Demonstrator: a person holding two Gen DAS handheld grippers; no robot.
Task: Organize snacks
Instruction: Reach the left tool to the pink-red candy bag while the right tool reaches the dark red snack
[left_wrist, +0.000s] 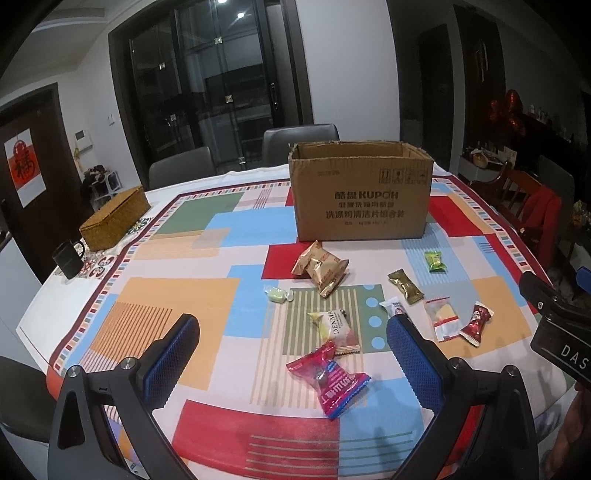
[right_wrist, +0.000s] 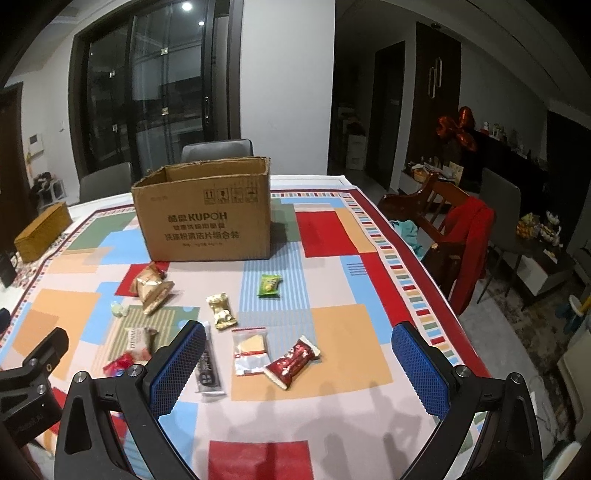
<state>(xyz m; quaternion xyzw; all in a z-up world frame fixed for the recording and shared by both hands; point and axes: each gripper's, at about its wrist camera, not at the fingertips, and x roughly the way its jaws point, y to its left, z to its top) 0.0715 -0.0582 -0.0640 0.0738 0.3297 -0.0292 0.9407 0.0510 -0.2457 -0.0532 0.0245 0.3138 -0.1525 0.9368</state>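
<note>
An open cardboard box (left_wrist: 360, 192) stands upright at the far middle of the table; it also shows in the right wrist view (right_wrist: 205, 214). Several wrapped snacks lie loose in front of it: a pink-and-blue pack (left_wrist: 328, 380), a white DENMA pack (left_wrist: 338, 328), tan packs (left_wrist: 321, 267), a green candy (left_wrist: 435, 260), a gold candy (right_wrist: 221, 309), a clear bag (right_wrist: 250, 349), a dark red pack (right_wrist: 291, 363) and a black bar (right_wrist: 207, 363). My left gripper (left_wrist: 293, 347) is open above the pink pack. My right gripper (right_wrist: 299, 354) is open above the dark red pack.
A woven basket (left_wrist: 114, 218) and a black mug (left_wrist: 68, 258) sit at the table's left edge. Grey chairs (left_wrist: 301, 142) stand behind the table. A wooden chair with a red jacket (right_wrist: 469, 240) stands at the right side.
</note>
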